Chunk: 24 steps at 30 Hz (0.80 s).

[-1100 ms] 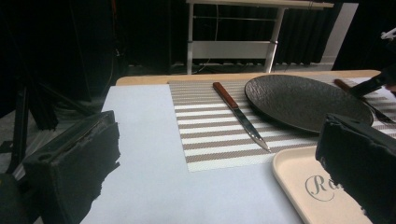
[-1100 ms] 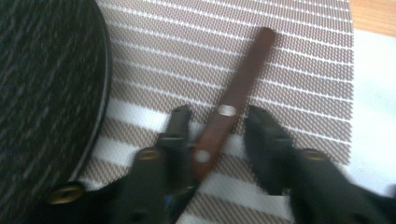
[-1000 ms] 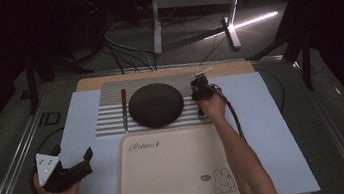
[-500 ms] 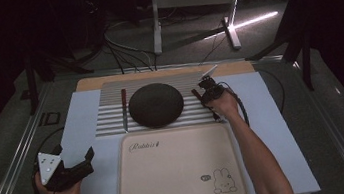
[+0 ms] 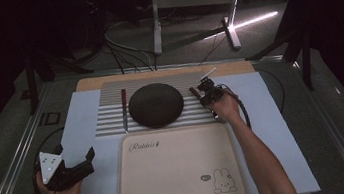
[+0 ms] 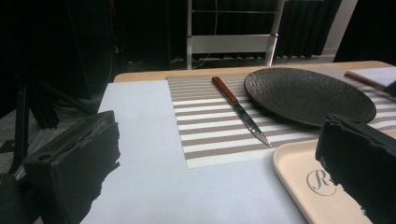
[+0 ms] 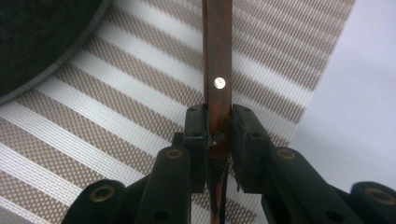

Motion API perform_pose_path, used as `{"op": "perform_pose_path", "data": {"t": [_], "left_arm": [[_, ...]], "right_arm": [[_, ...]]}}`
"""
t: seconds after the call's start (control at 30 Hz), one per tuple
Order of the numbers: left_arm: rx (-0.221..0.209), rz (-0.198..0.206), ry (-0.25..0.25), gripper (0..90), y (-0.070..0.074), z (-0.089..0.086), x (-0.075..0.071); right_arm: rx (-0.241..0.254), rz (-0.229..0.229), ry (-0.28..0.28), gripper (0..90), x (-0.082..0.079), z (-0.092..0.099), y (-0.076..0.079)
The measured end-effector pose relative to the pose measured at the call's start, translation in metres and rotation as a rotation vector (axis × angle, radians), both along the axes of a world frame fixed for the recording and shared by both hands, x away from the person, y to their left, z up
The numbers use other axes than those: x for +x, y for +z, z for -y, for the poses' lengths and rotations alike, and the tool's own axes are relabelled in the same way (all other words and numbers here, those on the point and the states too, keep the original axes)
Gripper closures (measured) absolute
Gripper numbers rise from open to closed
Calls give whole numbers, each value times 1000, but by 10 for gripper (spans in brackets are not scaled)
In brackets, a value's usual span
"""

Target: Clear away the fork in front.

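Claws sit far apart in the high view. The right claw (image 5: 208, 93) is at centre right of the frame, on the right edge of the striped placemat (image 5: 112, 120), just beside the dark round plate (image 5: 156, 105). In the right gripper view its two jaws are clamped on the wooden handle (image 7: 217, 60) of a utensil, which runs up the middle of that frame over the placemat's brown and white stripes; a pale rivet shows on the handle above the pads. What kind of utensil it is cannot be told.

The left claw (image 5: 76, 169) is at lower left of the high view, over the pale blue mat (image 5: 82, 119) on the counter (image 5: 282, 183), its jaws spread wide with nothing between them. A knife (image 6: 239, 109) with a reddish wooden handle lies on the placemat left of the plate, blade tip toward the cream tray (image 5: 179, 169). The tray, at bottom centre, carries a "Rabbit" script and a small rabbit drawing.
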<state>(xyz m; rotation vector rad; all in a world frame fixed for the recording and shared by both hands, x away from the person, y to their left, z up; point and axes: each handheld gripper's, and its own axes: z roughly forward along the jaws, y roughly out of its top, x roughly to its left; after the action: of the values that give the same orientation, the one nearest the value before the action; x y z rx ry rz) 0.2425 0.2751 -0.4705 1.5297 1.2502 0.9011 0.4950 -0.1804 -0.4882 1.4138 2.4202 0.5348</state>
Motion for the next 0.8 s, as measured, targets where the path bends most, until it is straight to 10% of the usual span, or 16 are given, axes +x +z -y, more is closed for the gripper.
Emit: {"op": "perform_pose_path", "data": {"t": [0.5,0.8], "left_arm": [[13,-9,-16,1,-1,3,1],[19,-25,-39,1,-2,10,2]], "right_arm": [[185,325,70,777,-37,10,37],[260,410,61,776,-61,13,47]]}}
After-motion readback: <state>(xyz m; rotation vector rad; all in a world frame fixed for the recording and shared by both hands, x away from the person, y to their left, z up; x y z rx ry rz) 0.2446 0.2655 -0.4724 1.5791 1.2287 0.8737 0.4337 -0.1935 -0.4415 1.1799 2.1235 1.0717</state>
